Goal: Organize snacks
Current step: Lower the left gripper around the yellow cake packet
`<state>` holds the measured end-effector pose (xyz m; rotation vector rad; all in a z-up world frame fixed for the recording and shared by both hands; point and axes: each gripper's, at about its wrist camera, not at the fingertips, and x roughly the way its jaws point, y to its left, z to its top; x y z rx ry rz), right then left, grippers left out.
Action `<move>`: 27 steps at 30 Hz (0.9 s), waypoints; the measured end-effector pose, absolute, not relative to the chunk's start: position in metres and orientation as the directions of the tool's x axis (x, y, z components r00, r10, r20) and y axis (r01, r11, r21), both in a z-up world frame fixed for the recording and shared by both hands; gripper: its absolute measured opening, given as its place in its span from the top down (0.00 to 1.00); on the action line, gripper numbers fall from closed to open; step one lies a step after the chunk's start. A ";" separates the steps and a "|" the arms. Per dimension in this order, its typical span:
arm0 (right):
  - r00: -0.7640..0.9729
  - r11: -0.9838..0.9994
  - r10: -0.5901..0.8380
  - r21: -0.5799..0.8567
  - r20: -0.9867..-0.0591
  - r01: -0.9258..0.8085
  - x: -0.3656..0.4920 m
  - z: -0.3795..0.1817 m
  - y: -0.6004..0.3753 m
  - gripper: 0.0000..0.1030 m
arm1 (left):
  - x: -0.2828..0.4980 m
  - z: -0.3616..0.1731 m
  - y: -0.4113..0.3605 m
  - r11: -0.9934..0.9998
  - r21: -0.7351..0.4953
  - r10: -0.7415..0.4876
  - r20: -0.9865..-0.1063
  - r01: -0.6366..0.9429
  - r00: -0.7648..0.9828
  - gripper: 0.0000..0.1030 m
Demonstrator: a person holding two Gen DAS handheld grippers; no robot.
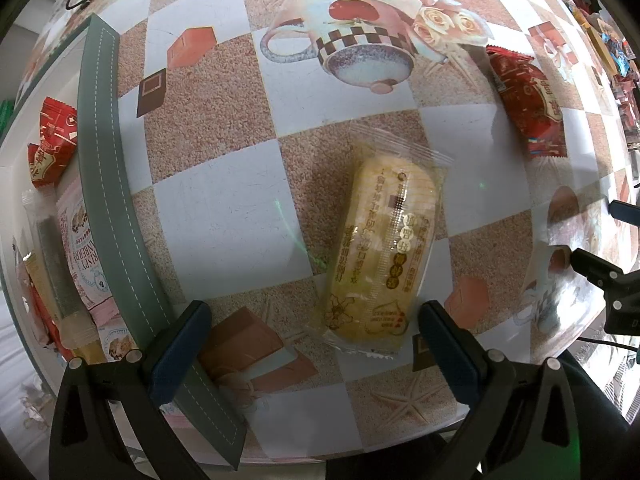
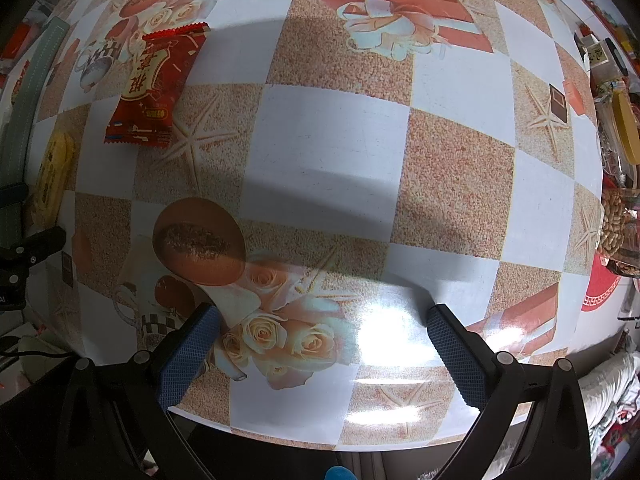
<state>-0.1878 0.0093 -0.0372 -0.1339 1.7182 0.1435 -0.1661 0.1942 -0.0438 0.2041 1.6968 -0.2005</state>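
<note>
Left gripper point(image 1: 316, 320) spread wide, empty, over clear-wrapped yellow cake point(image 1: 380, 252) on checkered tablecloth point(image 1: 224, 208); grey-green box rim point(image 1: 108, 184) just left. Right gripper point(image 2: 324, 328) open above bare cloth near table edge; red packet point(image 2: 154, 86) well apart.

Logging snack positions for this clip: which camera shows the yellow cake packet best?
The left wrist view. The yellow cake packet lies near the centre, whole, print visible, just ahead of the open left gripper. The right wrist view shows it only as a small, squashed shape at the far left edge.
</note>
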 end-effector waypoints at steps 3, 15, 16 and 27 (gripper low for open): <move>-0.150 0.985 -0.007 0.019 -0.989 -0.171 -0.188 -0.037 0.009 0.00 | -0.167 -0.044 0.194 0.968 -0.015 0.019 -0.991 0.250 -0.131 0.00; -0.139 0.985 -0.006 0.018 -0.990 -0.170 -0.190 -0.034 0.009 0.00 | -0.165 -0.044 0.192 0.968 -0.015 0.017 -0.992 0.251 -0.124 0.00; -0.138 0.985 -0.006 0.018 -0.990 -0.170 -0.191 -0.034 0.009 0.00 | -0.164 -0.044 0.192 0.968 -0.015 0.017 -0.992 0.251 -0.123 0.00; -0.125 0.985 -0.004 0.018 -0.992 -0.173 -0.194 -0.031 0.009 0.00 | -0.162 -0.043 0.189 0.968 -0.015 0.016 -0.992 0.250 -0.123 0.00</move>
